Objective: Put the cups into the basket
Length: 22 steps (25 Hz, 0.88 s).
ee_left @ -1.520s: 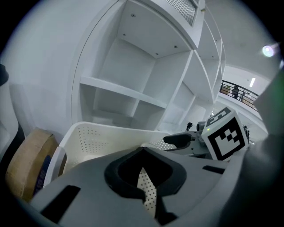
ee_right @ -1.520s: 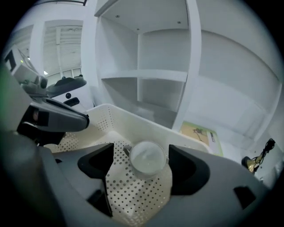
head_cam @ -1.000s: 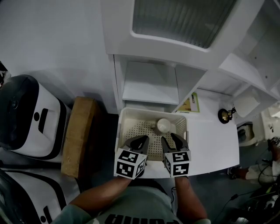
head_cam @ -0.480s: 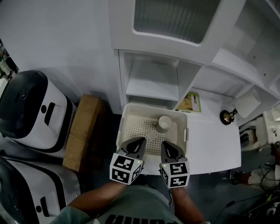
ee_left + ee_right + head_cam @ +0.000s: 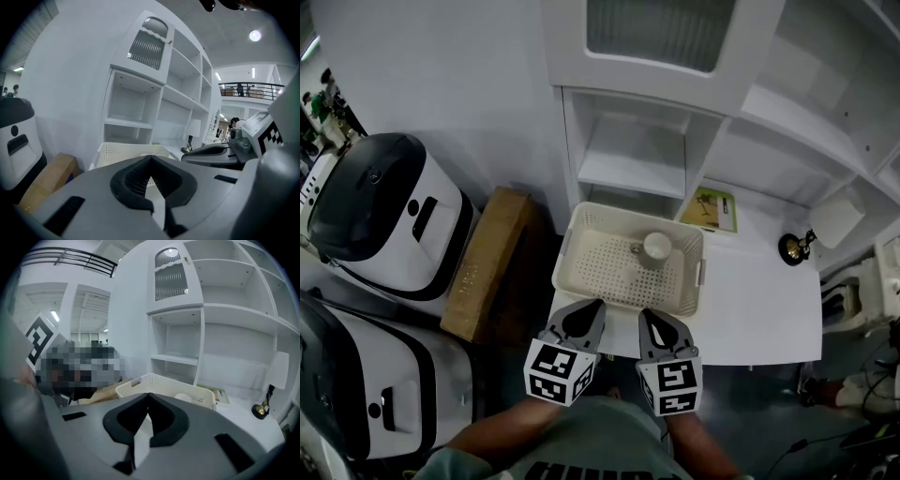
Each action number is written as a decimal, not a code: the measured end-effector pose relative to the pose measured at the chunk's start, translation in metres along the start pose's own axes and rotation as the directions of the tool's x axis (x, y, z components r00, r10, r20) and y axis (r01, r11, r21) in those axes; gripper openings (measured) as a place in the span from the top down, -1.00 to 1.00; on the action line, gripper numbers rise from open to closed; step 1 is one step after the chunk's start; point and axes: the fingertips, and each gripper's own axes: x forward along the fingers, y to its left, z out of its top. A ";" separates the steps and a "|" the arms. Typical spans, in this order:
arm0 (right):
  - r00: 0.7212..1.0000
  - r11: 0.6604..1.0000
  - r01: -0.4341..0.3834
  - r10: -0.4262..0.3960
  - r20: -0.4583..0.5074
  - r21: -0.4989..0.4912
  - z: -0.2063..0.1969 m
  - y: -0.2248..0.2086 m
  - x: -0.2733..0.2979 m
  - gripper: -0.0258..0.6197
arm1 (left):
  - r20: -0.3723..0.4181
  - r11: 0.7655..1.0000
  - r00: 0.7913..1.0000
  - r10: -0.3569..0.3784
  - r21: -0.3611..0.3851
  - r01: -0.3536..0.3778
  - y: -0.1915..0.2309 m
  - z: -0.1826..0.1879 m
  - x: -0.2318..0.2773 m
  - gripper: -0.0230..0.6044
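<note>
A white perforated basket (image 5: 566, 253) stands on the white table (image 5: 759, 314) below the shelf unit. One white cup (image 5: 656, 247) stands upright inside it, toward the back right. Both grippers hover side by side just in front of the basket's near rim, apart from it. My left gripper (image 5: 594, 306) is shut with nothing in it, and my right gripper (image 5: 645, 313) is shut and empty too. In the left gripper view the basket (image 5: 123, 151) lies beyond the closed left gripper (image 5: 150, 158). In the right gripper view the basket (image 5: 157, 381) and the cup (image 5: 185, 398) lie past the closed right gripper (image 5: 148, 394).
A white shelf unit (image 5: 637, 150) rises behind the basket. A green booklet (image 5: 712, 208) and a small dark lamp (image 5: 793, 246) sit on the table at the right. A cardboard box (image 5: 487, 264) and two white-and-black appliances (image 5: 380, 216) stand on the left.
Both grippers have drawn back from over the basket's near edge toward the person. The right gripper's jaws have closed. The cup stays in the basket.
</note>
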 end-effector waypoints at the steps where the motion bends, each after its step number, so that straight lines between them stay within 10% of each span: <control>1: 1.000 1.000 -0.011 0.011 0.003 -0.007 -0.002 0.004 -0.005 0.87 | 0.004 1.000 1.000 0.010 -0.002 -0.010 -0.003 -0.002 -0.006 0.92; 22: 0.977 0.973 -0.213 0.211 -0.026 -0.087 -0.059 0.077 -0.047 0.87 | 0.051 0.985 0.984 0.172 -0.040 -0.170 -0.026 -0.063 -0.091 0.92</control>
